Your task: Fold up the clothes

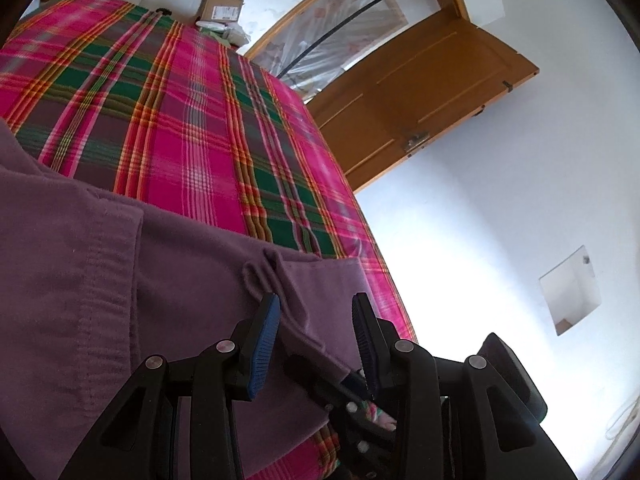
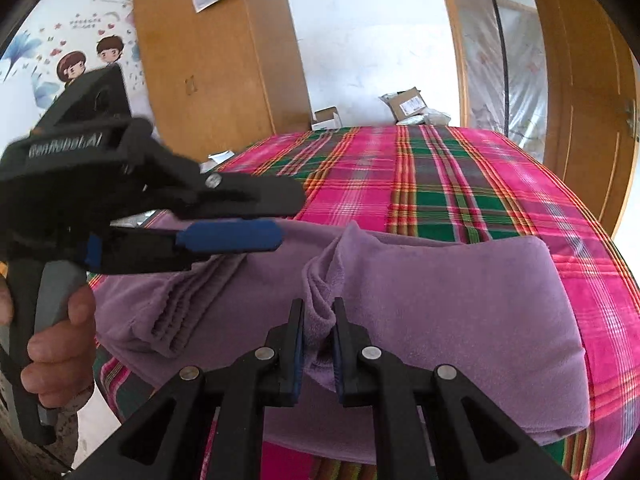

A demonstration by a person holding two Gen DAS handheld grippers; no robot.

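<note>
Lying across the near edge of the plaid bedspread [image 2: 460, 184], the purple garment [image 2: 460, 312] was partly folded. The right gripper [image 2: 318, 320] had its jaws pinched together on a bunched fold of that cloth. The left gripper [image 2: 280, 216], held in a hand [image 2: 60, 344], stood with its jaws apart just above the fabric, clamping nothing.

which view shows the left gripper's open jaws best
The right wrist view: it shows the left gripper from the side, whole, in the person's hand, jaws apart above the purple garment. The left wrist view shows only that gripper's own fingers from behind, astride a fold of the garment, pads not pressing it.
</note>
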